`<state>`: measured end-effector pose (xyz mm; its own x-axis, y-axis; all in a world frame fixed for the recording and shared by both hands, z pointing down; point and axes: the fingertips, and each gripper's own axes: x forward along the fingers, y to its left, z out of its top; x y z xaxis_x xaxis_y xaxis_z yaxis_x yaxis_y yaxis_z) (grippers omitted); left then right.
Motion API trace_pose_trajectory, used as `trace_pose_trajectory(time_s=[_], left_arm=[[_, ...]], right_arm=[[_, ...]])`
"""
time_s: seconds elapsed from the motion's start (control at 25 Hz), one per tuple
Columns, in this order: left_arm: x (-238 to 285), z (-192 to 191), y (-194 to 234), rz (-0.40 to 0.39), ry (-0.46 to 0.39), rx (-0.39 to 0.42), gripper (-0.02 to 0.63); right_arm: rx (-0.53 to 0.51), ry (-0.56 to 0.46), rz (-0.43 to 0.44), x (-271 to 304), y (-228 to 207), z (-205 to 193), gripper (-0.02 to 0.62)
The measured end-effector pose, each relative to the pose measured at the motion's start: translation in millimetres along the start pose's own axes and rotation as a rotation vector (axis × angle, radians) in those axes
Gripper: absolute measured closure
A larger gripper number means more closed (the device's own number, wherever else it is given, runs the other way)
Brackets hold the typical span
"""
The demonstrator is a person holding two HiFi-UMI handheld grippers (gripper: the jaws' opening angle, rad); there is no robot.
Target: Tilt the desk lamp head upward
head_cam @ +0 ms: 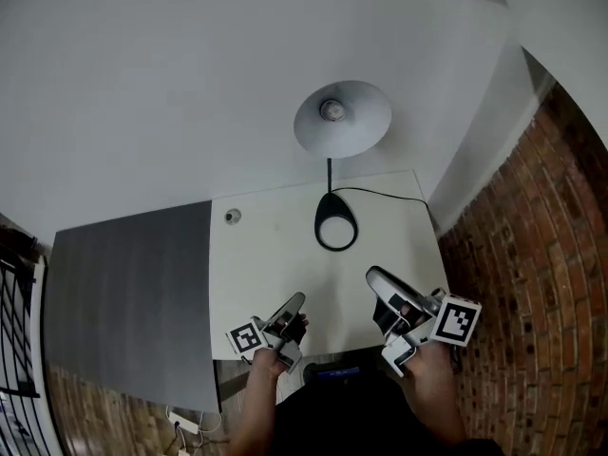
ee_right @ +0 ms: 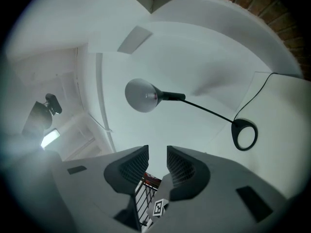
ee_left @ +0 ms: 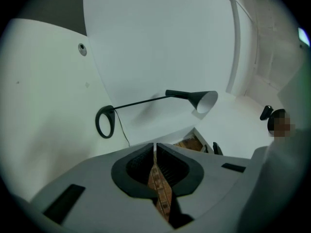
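A black desk lamp stands on the white desk [head_cam: 266, 255]. Its ring base [head_cam: 336, 222] is near the back edge, and a thin stem rises to the cone head [head_cam: 342, 118], whose bulb shows inside the shade. My left gripper [head_cam: 296, 300] hovers over the desk's front edge with its jaws shut and empty, well short of the lamp. My right gripper [head_cam: 373, 275] is beside it, open and empty. In the left gripper view, the lamp head [ee_left: 203, 100] and base [ee_left: 105, 122] lie beyond the left gripper [ee_left: 155, 149]. The right gripper [ee_right: 157, 160] faces the lamp head [ee_right: 141, 95] and base [ee_right: 244, 134].
The lamp's black cable [head_cam: 389, 196] runs right off the desk's back corner. A small round grommet [head_cam: 233, 217] sits at the desk's back left. A grey panel [head_cam: 133, 293] adjoins the desk on the left. Brick floor [head_cam: 532, 283] lies to the right, and a white wall stands behind.
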<state>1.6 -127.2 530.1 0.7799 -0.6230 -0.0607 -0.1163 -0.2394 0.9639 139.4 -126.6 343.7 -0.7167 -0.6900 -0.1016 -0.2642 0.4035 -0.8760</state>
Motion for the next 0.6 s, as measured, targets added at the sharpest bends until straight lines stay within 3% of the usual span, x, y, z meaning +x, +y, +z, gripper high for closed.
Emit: trace_pose_trajectory(time_s=[0.32, 0.6], left_arm=[[-12.9, -47.8, -58.4, -0.194, 0.046, -0.051, 0.593], [-22.5, -64.5, -111.0, -0.258, 0.043, 0.034, 0.592]], right_arm=[[-0.014, -0.017, -0.117, -44.8, 18.8, -63.5, 0.474], [-0.041, 0.016, -0.028, -43.8, 52.1, -79.6, 0.474]])
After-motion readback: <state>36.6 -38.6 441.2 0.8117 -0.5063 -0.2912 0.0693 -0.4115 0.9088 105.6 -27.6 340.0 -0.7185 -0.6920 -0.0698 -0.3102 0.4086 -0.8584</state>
